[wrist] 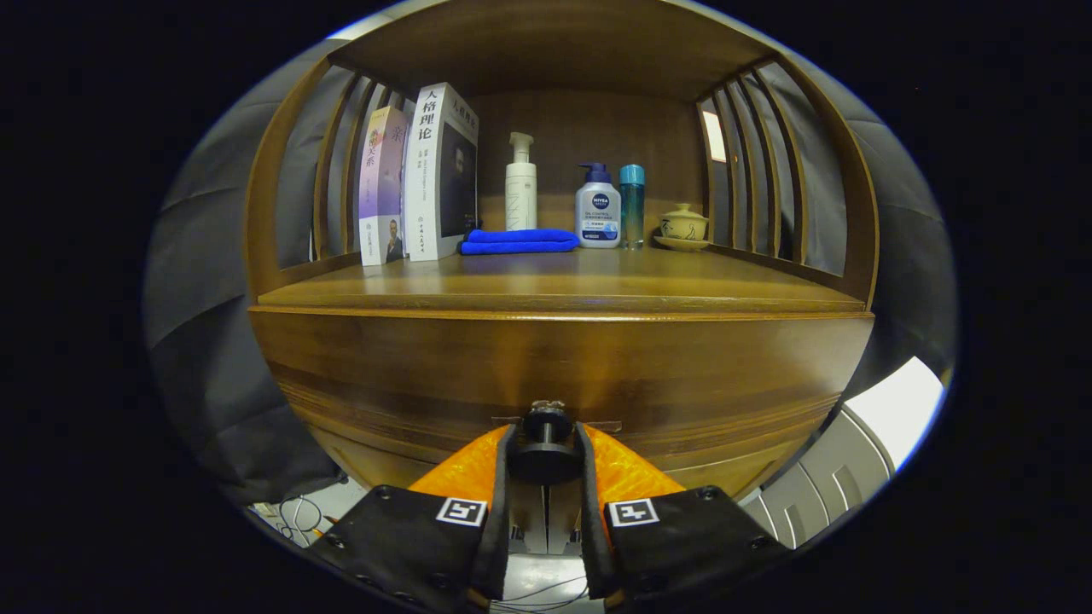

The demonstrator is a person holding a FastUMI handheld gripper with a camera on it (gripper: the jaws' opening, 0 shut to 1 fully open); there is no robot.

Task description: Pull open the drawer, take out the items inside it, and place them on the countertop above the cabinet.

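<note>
A dark round drawer knob (546,443) sticks out from the wooden drawer front (563,375) of the cabinet. My gripper (547,456) has its two orange fingers with black pads closed against either side of the knob, one finger (465,465) left of it and one right. The drawer front sits flush with the cabinet, so what lies inside is hidden. Above the drawer, the wooden countertop (563,286) stretches back into a shelf niche.
At the back of the countertop stand two books (418,175), a folded blue cloth (519,241), a white pump bottle (520,183), a blue-capped pump bottle (597,209), a teal bottle (632,205) and a lidded ceramic cup (684,226). Slatted sides flank the niche.
</note>
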